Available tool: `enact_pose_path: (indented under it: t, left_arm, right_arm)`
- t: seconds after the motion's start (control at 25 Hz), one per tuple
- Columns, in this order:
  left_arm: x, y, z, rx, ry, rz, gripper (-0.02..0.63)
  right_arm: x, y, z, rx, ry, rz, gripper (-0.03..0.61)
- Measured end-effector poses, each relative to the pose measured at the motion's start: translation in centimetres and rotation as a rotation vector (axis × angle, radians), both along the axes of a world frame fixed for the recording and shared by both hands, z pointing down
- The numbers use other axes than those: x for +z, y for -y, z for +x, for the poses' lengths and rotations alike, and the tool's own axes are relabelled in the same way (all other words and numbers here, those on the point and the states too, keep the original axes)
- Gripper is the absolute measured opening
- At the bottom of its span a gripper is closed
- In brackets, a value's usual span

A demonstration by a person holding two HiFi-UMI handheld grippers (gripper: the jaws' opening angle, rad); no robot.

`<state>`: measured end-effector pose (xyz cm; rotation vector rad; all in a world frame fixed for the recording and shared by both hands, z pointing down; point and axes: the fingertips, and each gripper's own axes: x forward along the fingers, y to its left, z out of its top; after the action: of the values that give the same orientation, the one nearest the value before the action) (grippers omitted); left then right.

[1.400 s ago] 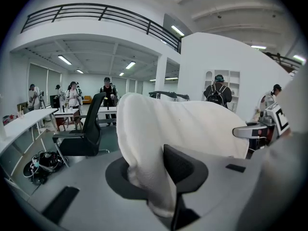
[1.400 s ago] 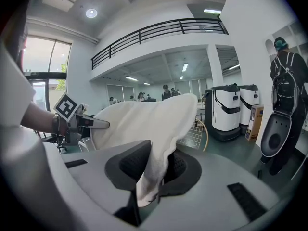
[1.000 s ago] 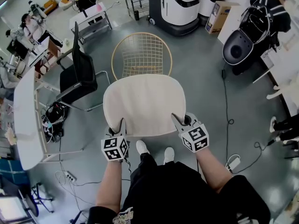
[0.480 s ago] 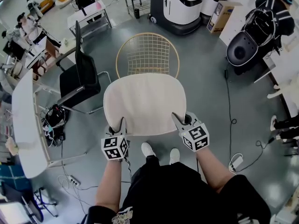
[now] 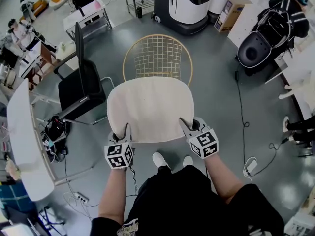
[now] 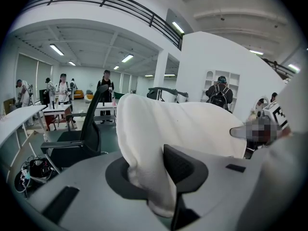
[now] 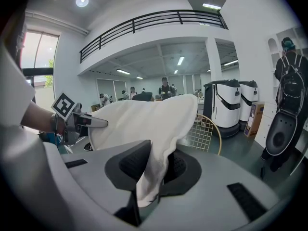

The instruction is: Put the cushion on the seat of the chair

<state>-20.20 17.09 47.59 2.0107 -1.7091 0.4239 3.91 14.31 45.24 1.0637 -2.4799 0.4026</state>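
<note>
A cream, rounded cushion (image 5: 150,107) hangs in the air in front of me, held flat between both grippers. My left gripper (image 5: 126,132) is shut on its near left edge, and the white fabric (image 6: 149,148) is pinched between the jaws. My right gripper (image 5: 186,128) is shut on the near right edge, where the cushion (image 7: 154,129) folds down between the pads. Beyond the cushion stands the gold wire chair (image 5: 157,57), its round mesh seat partly hidden by the cushion's far edge. The same chair (image 7: 207,131) shows in the right gripper view.
A black office chair (image 5: 81,80) stands to the left, beside a long white table (image 5: 22,132). White machines (image 5: 189,4) and a cardboard box (image 5: 227,14) are at the back. Cables (image 5: 243,127) run over the grey floor at right. People stand at far desks.
I have walked forward with the cushion in both grippers. The wire chair and the black chair sit a little closer and lower in the head view.
</note>
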Motion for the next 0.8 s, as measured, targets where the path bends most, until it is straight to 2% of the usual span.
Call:
enact_pose_path:
  t: [0.4,0.8]
  left_arm:
    - [0.0,3.4,-1.6,0.026,0.000,0.004,0.109]
    - [0.5,10.4,0.5,0.027,0.025,-0.007,0.109]
  right_arm:
    - [-0.1,3.0,-1.5,0.019,-0.001,0.009,0.067]
    - [1.2,10.1,0.7,0.026,0.024,-0.007,0.067]
